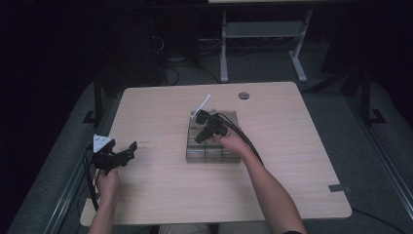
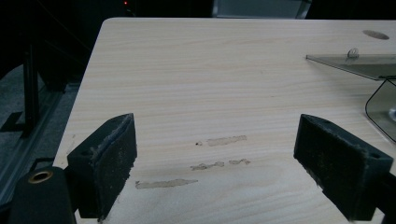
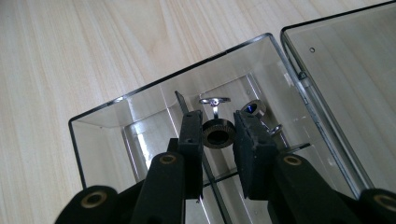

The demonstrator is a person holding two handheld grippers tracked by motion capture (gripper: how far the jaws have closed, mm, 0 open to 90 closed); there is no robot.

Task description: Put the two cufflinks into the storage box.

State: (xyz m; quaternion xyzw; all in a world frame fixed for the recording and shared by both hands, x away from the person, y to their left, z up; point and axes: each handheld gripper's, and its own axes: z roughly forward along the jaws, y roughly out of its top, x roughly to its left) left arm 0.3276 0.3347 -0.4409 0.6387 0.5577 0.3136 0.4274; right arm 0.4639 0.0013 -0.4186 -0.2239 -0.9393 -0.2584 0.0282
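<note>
A clear compartmented box [image 1: 194,157] sits at the middle of the wooden table. My right gripper [image 1: 199,138] hangs over it, pointing down into a compartment [image 3: 140,135]. In the right gripper view my right gripper [image 3: 218,122] is shut on a knurled metal ring [image 3: 218,134] with a dark centre. Below it lie a thin ring with a stone [image 3: 215,101] and a ring with a blue stone [image 3: 254,108]. The box's clear lid [image 3: 341,70] lies open beside it. Near the table's left edge my left gripper [image 1: 129,149] stands open [image 2: 217,122] with only bare wood between its pads.
A round grey grommet [image 1: 243,95] sits in the tabletop behind the box. Tape residue marks [image 2: 219,140] streak the wood ahead of the left gripper, and the clear lid's edge [image 2: 355,63] shows to its right. The table's left edge [image 2: 79,107] drops to dark floor.
</note>
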